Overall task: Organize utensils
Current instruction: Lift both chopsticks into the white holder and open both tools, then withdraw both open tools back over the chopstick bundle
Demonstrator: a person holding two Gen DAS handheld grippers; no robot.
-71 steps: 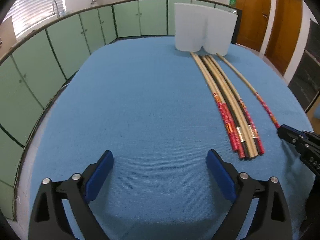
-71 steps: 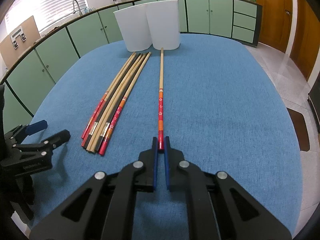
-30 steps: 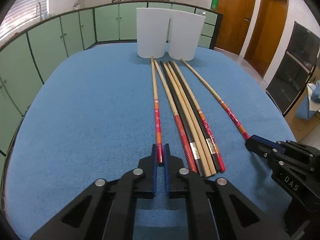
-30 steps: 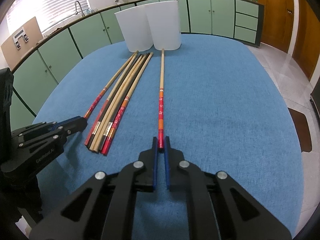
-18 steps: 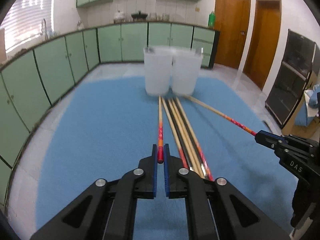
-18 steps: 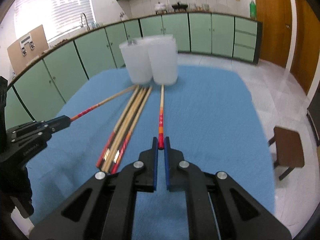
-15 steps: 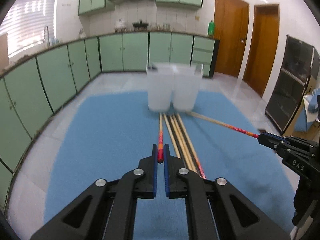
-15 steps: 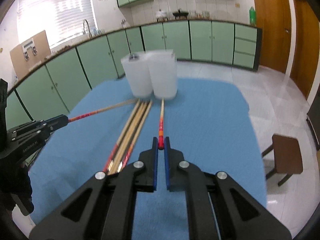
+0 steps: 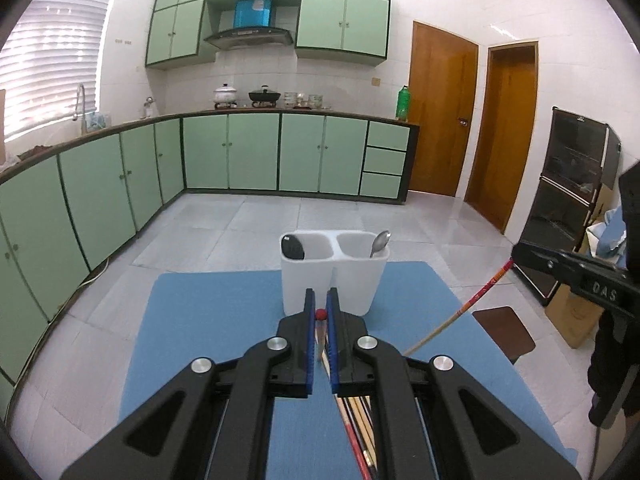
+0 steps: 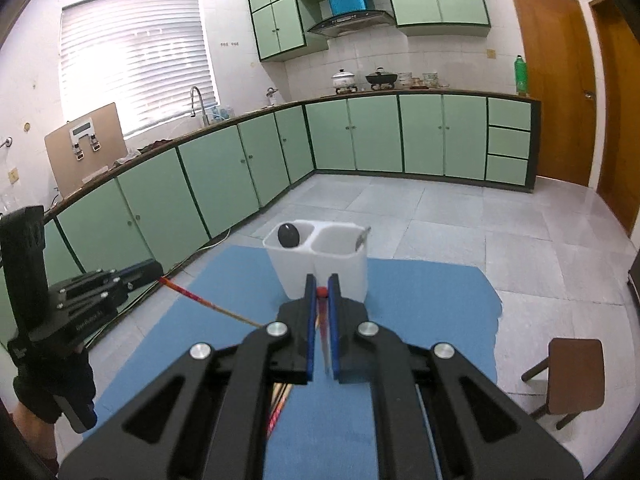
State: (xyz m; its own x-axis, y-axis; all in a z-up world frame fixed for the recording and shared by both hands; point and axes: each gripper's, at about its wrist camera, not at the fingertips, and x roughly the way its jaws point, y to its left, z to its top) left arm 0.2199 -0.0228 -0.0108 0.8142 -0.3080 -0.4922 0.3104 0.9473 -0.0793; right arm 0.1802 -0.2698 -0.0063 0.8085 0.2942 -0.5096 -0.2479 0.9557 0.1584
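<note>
Both grippers up high over the blue cloth-covered table. Left gripper clamped on a long red-tipped wooden chopstick, seen end-on btw its blue pads; shaft drops away toward the table. Right gripper likewise pinched tight on a second red-tipped wooden chopstick. W/ each stick lifted, the remaining chopstick bundle lies flat on the cloth below. White two-compartment plastic holder stands upright at the far table edge: black spoon in the left cup, metal spoon in the right.
</note>
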